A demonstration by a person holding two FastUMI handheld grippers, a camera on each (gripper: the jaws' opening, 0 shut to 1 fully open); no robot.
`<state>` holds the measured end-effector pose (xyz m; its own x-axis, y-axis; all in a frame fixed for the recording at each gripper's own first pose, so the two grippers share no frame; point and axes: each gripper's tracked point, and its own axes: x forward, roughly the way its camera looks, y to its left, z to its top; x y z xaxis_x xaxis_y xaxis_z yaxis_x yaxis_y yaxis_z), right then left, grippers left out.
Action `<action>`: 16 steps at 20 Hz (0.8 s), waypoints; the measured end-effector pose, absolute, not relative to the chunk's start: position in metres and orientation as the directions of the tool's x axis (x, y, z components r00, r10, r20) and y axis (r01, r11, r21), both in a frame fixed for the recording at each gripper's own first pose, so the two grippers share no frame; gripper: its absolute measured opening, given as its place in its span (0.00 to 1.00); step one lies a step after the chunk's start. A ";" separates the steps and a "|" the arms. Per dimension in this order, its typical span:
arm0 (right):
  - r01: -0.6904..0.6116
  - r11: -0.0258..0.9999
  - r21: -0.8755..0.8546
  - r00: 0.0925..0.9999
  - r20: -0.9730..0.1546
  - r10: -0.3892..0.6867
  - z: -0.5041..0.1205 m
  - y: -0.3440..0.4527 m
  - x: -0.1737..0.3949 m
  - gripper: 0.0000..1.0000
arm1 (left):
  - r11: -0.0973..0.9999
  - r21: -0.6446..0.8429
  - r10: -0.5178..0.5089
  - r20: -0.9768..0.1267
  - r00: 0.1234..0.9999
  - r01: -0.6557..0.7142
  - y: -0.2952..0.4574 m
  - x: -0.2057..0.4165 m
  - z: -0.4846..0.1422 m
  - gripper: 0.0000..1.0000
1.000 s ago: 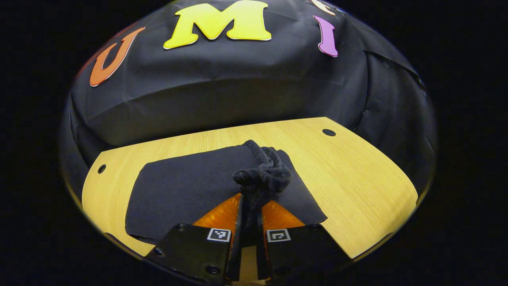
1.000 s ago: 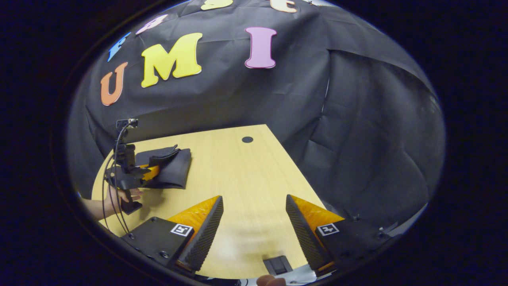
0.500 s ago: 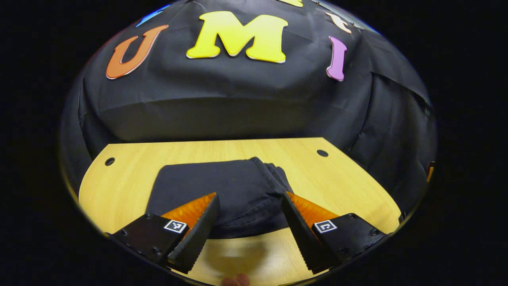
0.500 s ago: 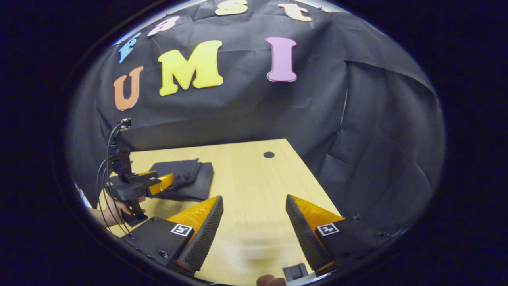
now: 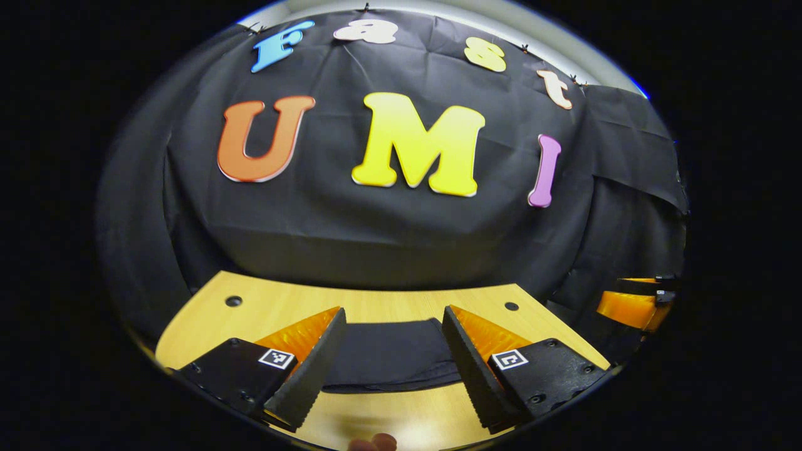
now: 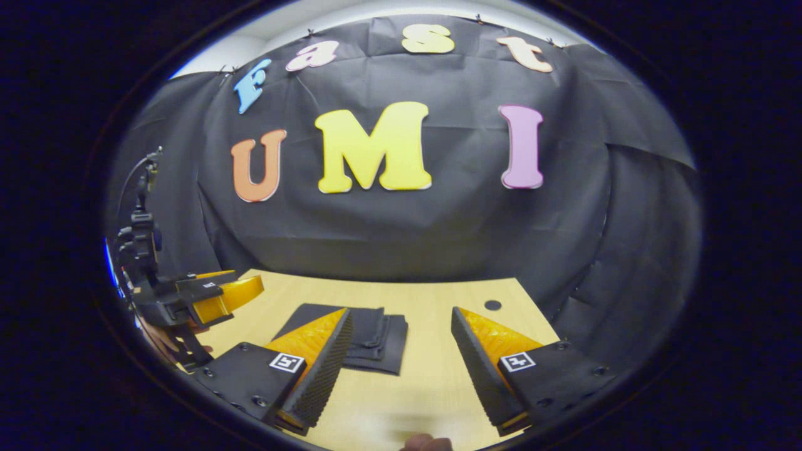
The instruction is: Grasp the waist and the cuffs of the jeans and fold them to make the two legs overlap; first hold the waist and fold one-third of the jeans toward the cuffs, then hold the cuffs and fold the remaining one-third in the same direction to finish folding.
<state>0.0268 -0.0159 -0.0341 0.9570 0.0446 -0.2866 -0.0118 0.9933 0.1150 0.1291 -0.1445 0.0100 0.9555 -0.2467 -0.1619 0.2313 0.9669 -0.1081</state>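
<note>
Jeans lie folded into a compact stack on the counter; both hand-held grippers, left and right, gape empty; folding looks finished.

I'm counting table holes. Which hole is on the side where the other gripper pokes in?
The hole at the table's far right corner in the left gripper view, nearest the right gripper; the other hole sits far left.
</note>
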 end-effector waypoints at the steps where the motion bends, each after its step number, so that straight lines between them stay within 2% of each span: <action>1: -0.009 0.994 0.111 0.967 -0.253 0.037 -0.022 -0.009 0.031 0.97 | 0.974 -0.094 -0.219 -0.135 0.966 0.208 -0.131 0.126 0.024 0.98; 7: -0.015 0.998 0.065 0.996 -0.084 0.021 0.032 0.037 0.031 0.96 | 0.990 -0.107 -0.095 -0.006 0.995 0.094 -0.077 0.096 0.086 0.98; 14: -0.021 1.000 0.018 0.999 -0.033 0.022 0.031 0.064 0.003 0.96 | 0.995 -0.087 -0.036 0.030 0.999 0.039 -0.054 0.068 0.095 1.00; 16: -0.027 0.999 0.020 0.999 -0.029 0.028 0.030 0.068 -0.002 0.96 | 0.995 -0.088 -0.037 0.027 0.999 0.039 -0.055 0.064 0.093 0.98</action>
<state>-0.0016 0.0685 0.0301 0.9992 0.0280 -0.0285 -0.0275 0.9994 0.0197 0.0642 -0.0545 0.0935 0.9989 -0.0372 0.0273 0.0394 0.9953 -0.0880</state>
